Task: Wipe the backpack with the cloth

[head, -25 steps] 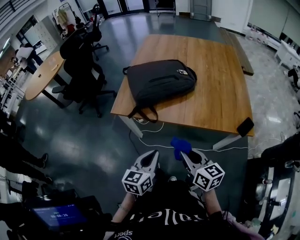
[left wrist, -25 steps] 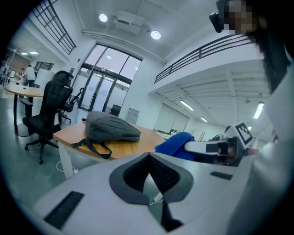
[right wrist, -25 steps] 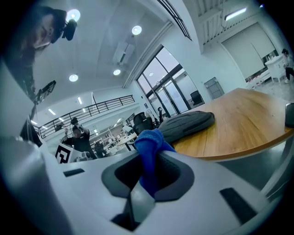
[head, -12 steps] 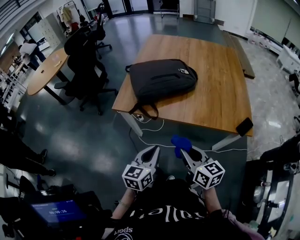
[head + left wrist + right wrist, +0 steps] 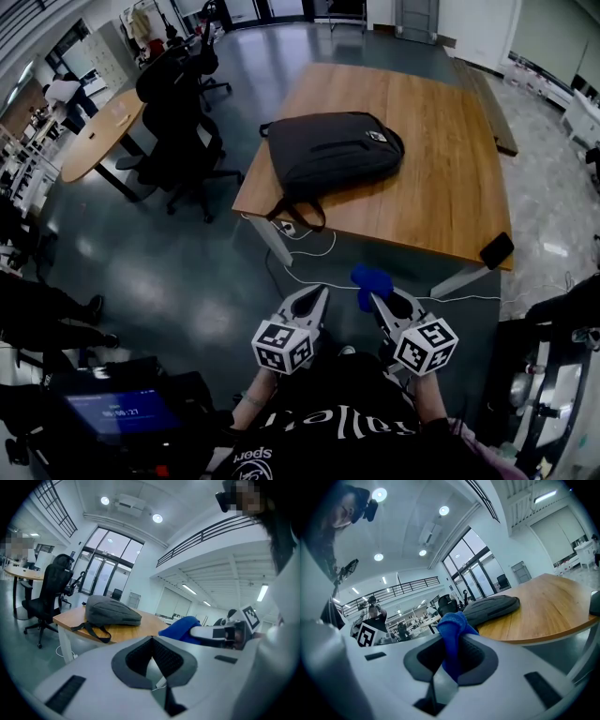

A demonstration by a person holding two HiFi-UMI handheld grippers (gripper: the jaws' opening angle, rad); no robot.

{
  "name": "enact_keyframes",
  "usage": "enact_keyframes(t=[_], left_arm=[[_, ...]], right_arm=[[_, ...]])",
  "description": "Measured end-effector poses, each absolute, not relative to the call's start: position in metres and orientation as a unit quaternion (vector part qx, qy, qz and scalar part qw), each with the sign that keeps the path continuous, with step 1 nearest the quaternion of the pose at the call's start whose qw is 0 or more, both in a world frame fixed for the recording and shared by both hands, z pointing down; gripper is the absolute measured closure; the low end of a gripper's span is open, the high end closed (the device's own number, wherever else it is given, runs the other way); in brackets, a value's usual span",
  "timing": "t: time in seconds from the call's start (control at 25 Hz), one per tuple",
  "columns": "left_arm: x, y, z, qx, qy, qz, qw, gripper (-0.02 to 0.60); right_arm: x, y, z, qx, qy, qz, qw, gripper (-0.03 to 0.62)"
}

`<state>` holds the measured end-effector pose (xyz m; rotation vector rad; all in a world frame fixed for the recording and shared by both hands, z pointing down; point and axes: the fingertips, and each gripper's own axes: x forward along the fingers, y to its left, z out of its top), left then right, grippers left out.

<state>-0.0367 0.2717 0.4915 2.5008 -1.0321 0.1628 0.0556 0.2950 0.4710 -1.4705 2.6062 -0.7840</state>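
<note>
On the wooden table [image 5: 441, 141], toward its near left corner, the backpack [image 5: 333, 155] lies flat, with a strap [image 5: 298, 217] hanging over the edge. What the backpack holds cannot be seen. A dark office chair [image 5: 178, 122] stands on the floor to the left of the table.

Both grippers are held low in front of the person, side by side and well short of the table, with their tips pointing toward it.

- Left gripper [image 5: 322, 292]: jaws pressed together, nothing between them.
- Right gripper [image 5: 377, 300]: jaws clamped on the cloth [image 5: 371, 283], a blue bunch that stands up above the tips.

The cloth is well apart from the backpack. A dark phone [image 5: 495, 249] lies at the table's near right corner.
</note>
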Motion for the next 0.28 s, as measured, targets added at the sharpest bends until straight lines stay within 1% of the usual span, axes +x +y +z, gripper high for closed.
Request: enact_keyframes(t=[0.28], left_arm=[[-0.0268, 0.2740, 0.4933, 0.912, -0.344, 0.063, 0.215, 0.581]], right_arm=[[0.0618, 0.3016, 0.4722, -0.497, 0.830, -0.252, 0.028, 0.540]])
